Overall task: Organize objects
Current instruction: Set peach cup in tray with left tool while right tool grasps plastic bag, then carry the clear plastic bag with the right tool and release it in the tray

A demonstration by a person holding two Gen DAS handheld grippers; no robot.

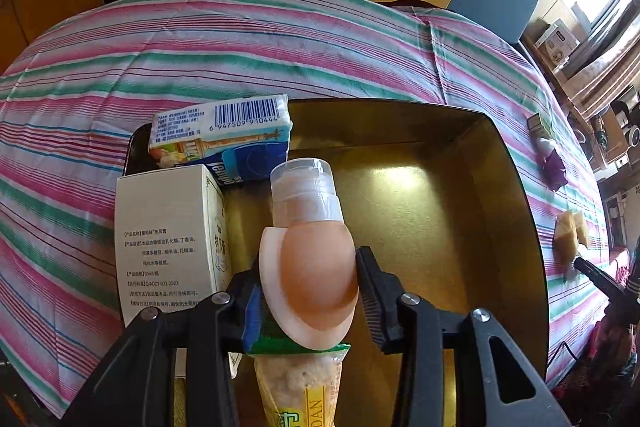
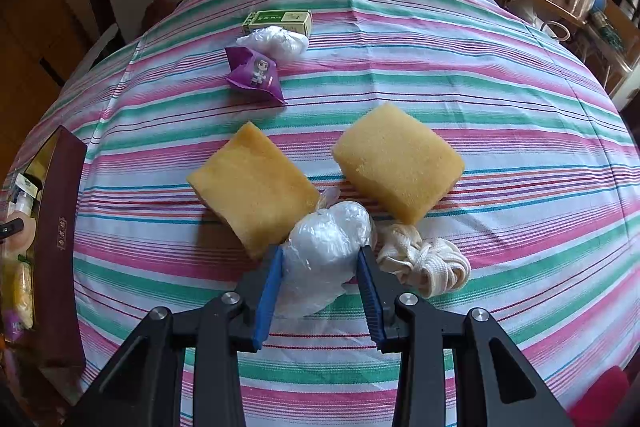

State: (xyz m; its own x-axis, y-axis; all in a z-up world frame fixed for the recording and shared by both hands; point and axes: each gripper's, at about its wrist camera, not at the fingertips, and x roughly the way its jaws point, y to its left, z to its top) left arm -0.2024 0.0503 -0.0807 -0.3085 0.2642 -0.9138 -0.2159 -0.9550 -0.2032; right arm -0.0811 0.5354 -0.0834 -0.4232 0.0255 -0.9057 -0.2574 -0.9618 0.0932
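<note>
My left gripper (image 1: 310, 291) is closed on a soft peach squeeze bottle (image 1: 316, 279), its pads pressed to both sides of the bulging body, clear flip cap (image 1: 301, 183) pointing away from me. I hold it over the gold-lined box (image 1: 460, 195). Under the bottle lies a yellow snack packet (image 1: 296, 387) with a green top edge. To my left in the box stands a white carton (image 1: 168, 243) printed with small text, and beyond it a blue tissue pack (image 1: 224, 139) leans, barcode up. The box sits on the striped tablecloth (image 1: 240, 47).

My right gripper (image 2: 320, 287) has its blue pads set against either side of a crumpled clear plastic bag (image 2: 324, 251) resting on the cloth; whether it is squeezed I cannot tell. Two yellow sponges (image 2: 256, 187) (image 2: 400, 159) lie just beyond, a cream knotted cord (image 2: 424, 263) just to the right. Farther off are a purple sachet (image 2: 256, 75), another clear bag (image 2: 276, 41) and a small green box (image 2: 280, 21)
</note>
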